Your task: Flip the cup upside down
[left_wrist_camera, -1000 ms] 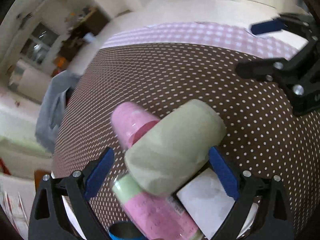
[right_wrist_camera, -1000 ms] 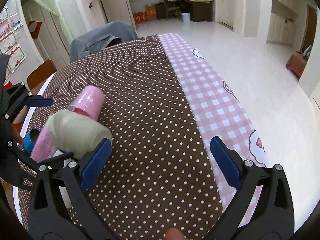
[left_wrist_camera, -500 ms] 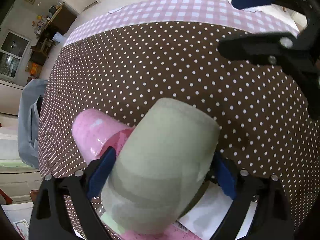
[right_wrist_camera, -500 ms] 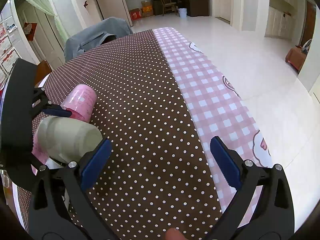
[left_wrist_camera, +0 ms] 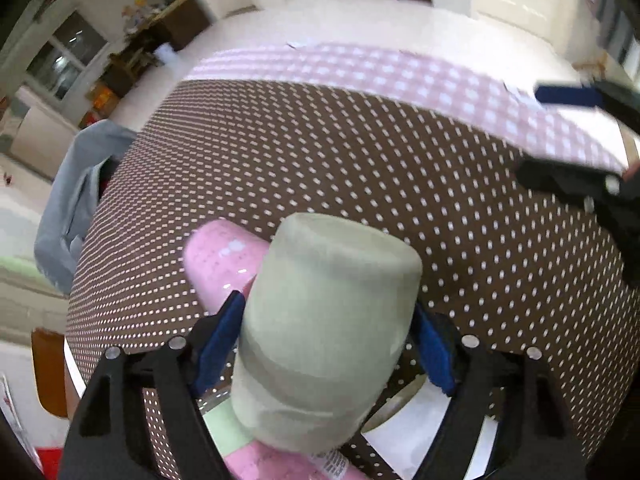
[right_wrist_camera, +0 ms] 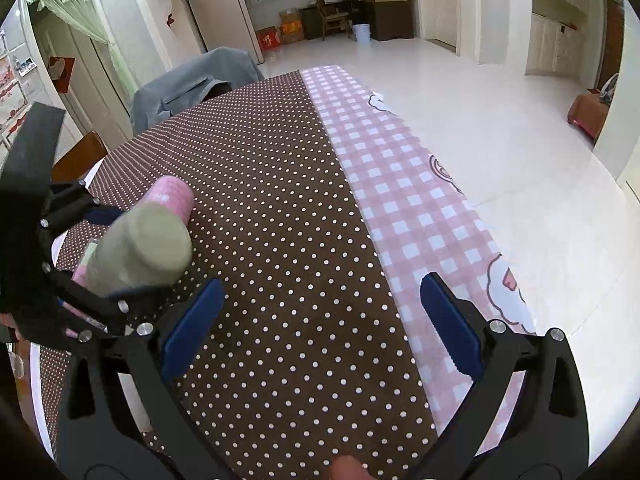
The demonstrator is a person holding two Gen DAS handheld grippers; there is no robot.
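In the lower centre of the left wrist view, the left gripper (left_wrist_camera: 326,344) clamps the pale green cup (left_wrist_camera: 324,332) between its blue fingers (left_wrist_camera: 218,338), the cup's closed base tilted up and away, above the dotted brown tablecloth (left_wrist_camera: 360,168). A pink bottle (left_wrist_camera: 218,264) lies just behind it at centre left. The right gripper (right_wrist_camera: 320,320) is spread wide with nothing between its pads, low in its frame; the cup (right_wrist_camera: 140,248) appears at that frame's left.

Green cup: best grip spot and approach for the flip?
Mid-wall of the green cup, across its width, from the sides: straight round walls suit flat pads. The left gripper already clamps it there, closed base pointing away. The right gripper is open, unneeded.
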